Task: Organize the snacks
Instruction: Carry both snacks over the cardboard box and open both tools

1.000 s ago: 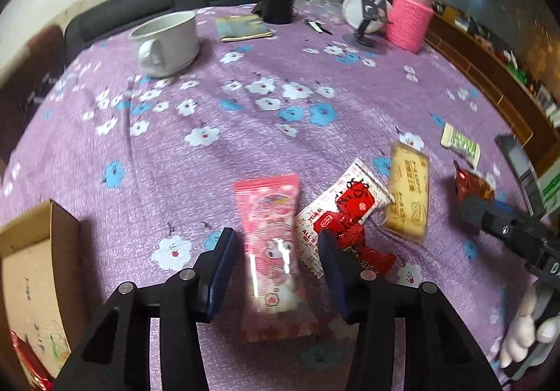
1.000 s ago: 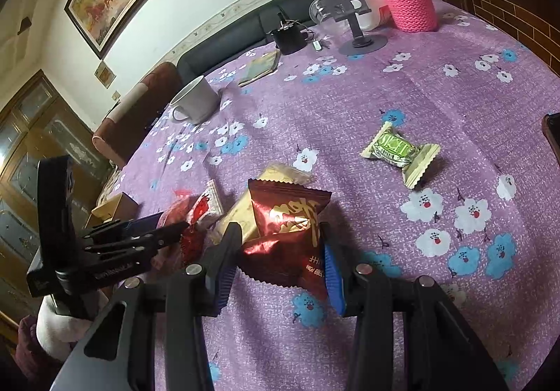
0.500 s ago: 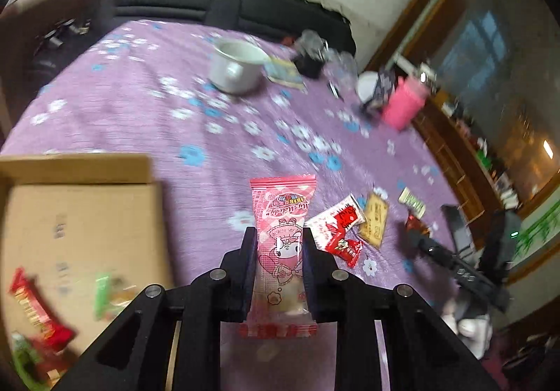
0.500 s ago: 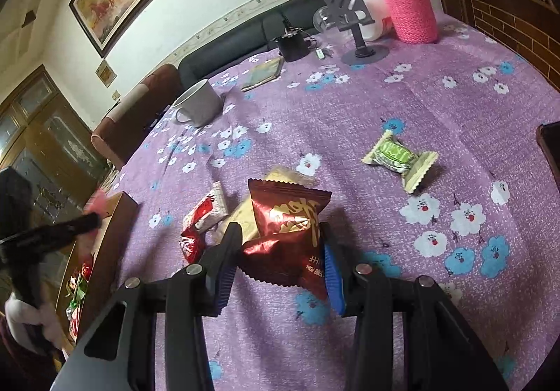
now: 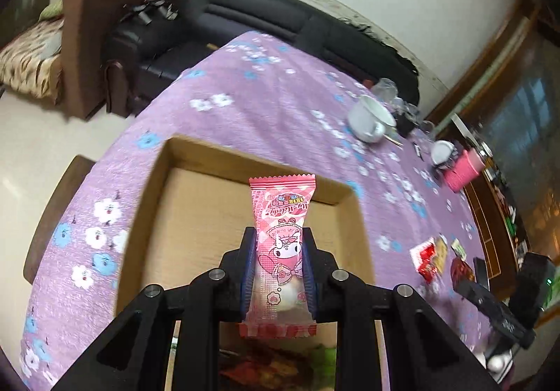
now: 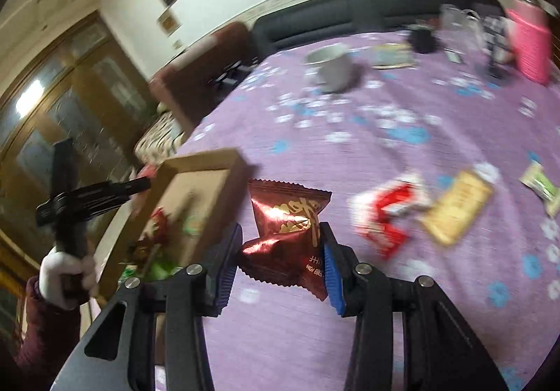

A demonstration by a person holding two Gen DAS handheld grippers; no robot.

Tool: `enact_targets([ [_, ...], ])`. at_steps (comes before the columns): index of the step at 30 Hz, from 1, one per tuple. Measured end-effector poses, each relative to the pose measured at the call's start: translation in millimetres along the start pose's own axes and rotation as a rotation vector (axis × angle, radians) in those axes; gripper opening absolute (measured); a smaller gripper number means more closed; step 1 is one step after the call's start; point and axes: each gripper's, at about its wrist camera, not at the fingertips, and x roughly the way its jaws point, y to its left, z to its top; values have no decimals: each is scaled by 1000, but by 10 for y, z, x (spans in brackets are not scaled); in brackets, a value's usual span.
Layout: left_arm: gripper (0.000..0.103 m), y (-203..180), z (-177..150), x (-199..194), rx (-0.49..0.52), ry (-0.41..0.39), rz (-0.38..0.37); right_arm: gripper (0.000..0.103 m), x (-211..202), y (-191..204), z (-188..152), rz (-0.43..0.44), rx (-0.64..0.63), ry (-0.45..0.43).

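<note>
Now: left gripper point(image 5: 278, 272) clamped on pink packet point(image 5: 281, 244), held over box point(image 5: 196, 153). Right gripper point(image 6: 280, 261) pinching red bag point(image 6: 287, 233), just beside box. Risk: bag released early lands outside rim (right view blurred). Purple floral cloth point(image 5: 273, 100); mug point(image 5: 367, 119) beyond box; sofa point(image 5: 245, 20) behind.

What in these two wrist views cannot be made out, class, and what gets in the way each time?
1. Left wrist view: the snacks already in the cardboard box sit behind the left gripper and the pink packet.
2. Right wrist view: the red-and-white packet and yellow packet are motion-blurred, print unreadable.
3. Right wrist view: the dark red packet hides its contact with the jaws.
</note>
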Motion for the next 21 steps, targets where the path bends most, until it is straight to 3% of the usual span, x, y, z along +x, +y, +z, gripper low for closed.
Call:
enact_targets([
  [9, 27, 185, 75, 195, -38, 34, -3, 43, 666, 871, 142, 34, -143, 111],
  [11, 34, 239, 53, 188, -64, 34, -30, 43, 817, 1015, 152, 36, -166, 139],
  [13, 50, 279, 22, 130, -78, 24, -53, 43, 1001, 1162, 168, 29, -194, 167],
  [15, 60, 322, -13, 44, -97, 5, -71, 43, 1133, 1259, 175, 21, -214, 187],
  [21, 71, 431, -147, -315, -120, -79, -99, 46, 1422, 1412, 224, -9, -242, 207],
])
